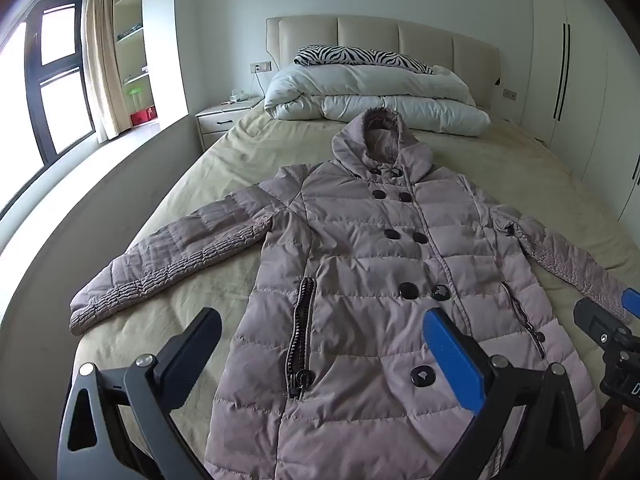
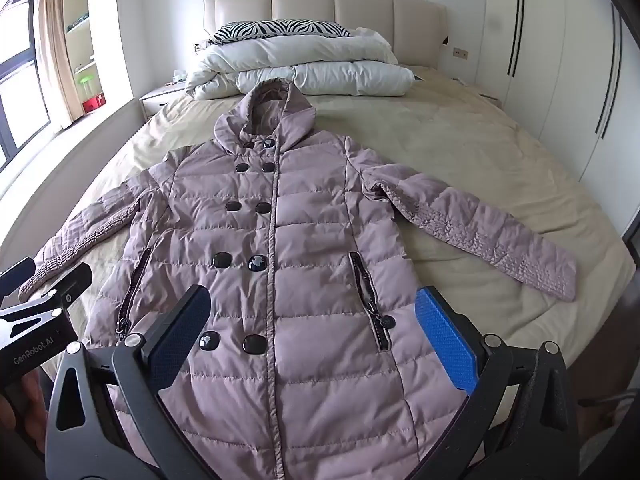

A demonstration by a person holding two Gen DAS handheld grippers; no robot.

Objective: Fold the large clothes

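The quilted coat (image 1: 360,280) lies flat, front up, sleeves spread, along the middle of the bed (image 1: 224,152), hood toward the headboard edge. The left gripper (image 1: 320,344) and the right gripper (image 2: 312,328) hover above the coat's hem, jaws wide apart, holding nothing.

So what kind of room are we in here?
A bedroom, most likely: the coat lies on a bed with an upholstered headboard, a rolled white duvet and fitted wardrobes alongside.
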